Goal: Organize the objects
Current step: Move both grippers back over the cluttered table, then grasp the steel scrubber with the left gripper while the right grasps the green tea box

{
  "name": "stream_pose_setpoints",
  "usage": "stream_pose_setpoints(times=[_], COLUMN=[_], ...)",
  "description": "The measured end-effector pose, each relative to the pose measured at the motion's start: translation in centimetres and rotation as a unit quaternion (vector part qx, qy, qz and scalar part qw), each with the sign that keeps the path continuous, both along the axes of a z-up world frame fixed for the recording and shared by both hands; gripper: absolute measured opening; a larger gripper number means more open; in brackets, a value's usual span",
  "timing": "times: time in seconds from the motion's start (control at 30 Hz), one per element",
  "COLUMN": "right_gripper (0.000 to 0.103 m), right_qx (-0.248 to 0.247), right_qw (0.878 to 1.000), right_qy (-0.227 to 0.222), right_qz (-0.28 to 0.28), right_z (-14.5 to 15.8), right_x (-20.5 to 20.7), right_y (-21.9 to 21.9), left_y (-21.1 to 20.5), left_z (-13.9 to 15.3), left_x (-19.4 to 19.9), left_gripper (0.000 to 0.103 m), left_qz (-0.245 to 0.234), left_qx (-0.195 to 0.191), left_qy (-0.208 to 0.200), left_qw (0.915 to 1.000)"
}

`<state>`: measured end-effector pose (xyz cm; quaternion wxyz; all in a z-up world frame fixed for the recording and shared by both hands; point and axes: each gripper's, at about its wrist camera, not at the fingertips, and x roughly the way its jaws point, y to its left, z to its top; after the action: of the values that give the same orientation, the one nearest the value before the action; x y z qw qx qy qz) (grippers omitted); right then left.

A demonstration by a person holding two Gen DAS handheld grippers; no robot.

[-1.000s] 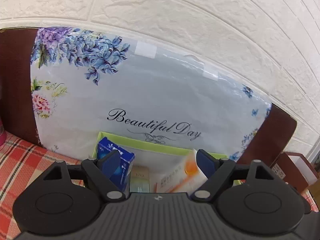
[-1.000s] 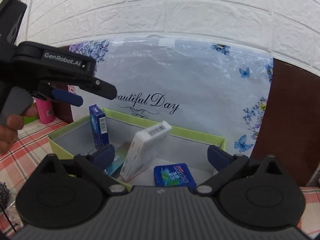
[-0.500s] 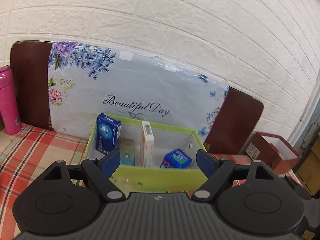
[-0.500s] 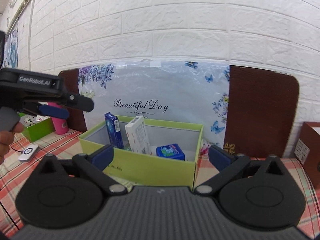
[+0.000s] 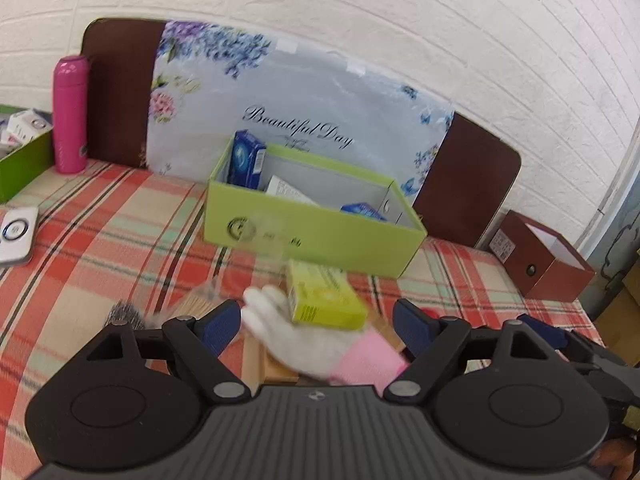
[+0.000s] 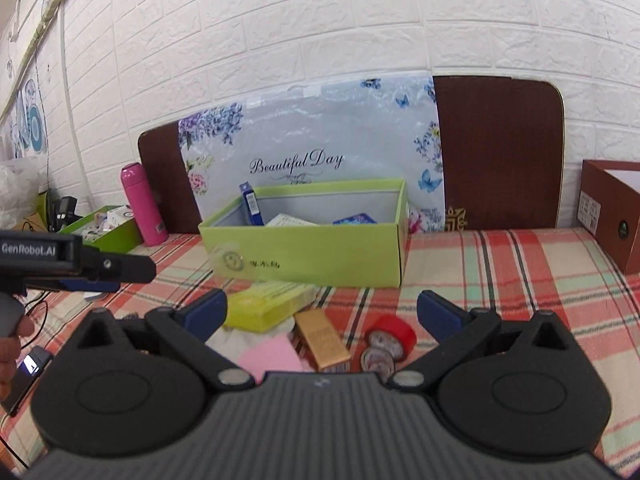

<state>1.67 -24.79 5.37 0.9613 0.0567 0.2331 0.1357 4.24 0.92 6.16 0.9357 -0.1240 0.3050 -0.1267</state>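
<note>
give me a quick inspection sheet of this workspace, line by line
surface: red plaid tablecloth, crowded in front.
job's things: open lime-green cardboard box holds an upright dark blue carton, a white carton and a blue packet; a yellow-green carton, white glove with pink cuff, gold bar-shaped box and red tape roll lie in front of it.
clutter: pink bottle, second green tray, brown box.
grippers: left gripper and right gripper both open, empty.
cables: dark cable at left edge.
surroundings: white brick wall, floral "Beautiful Day" panel.
</note>
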Motion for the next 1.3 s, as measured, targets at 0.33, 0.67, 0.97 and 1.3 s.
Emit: stream_pose_setpoints(times=[0.33,0.67,0.97,1.3], right_gripper=[0.103,0.103,0.079,0.073], right_qx=[0.002,-0.009,-0.072,-0.062], right_qw=[0.999,0.996,0.982,0.982], right_qy=[0.031,0.044,0.038,0.135], right_qz=[0.019,0.076,0.17,0.116], right_z=[-2.4,-3.4,-4.7,-8.1], right_x=[-3.1,-4.3,-3.9,0.7], right_y=[0.9,4.6,11.6,13.0], left_y=[2.2,5.8,8.3,9.7], left_z=[-3.0,-5.7,-5.7,-6.5], left_x=[-3.7,-5.1,-3.6,1.8], left_gripper=[0.086,0.086,0.086,0.086], left_qz=[0.027,0.08,0.112,0.109], left_qx=[0.03,0.028,0.021,0.016], left_qy=[0.031,0.071,0.061,0.052], left_qw=[0.9987,0.9938,0.9916,0.9925])
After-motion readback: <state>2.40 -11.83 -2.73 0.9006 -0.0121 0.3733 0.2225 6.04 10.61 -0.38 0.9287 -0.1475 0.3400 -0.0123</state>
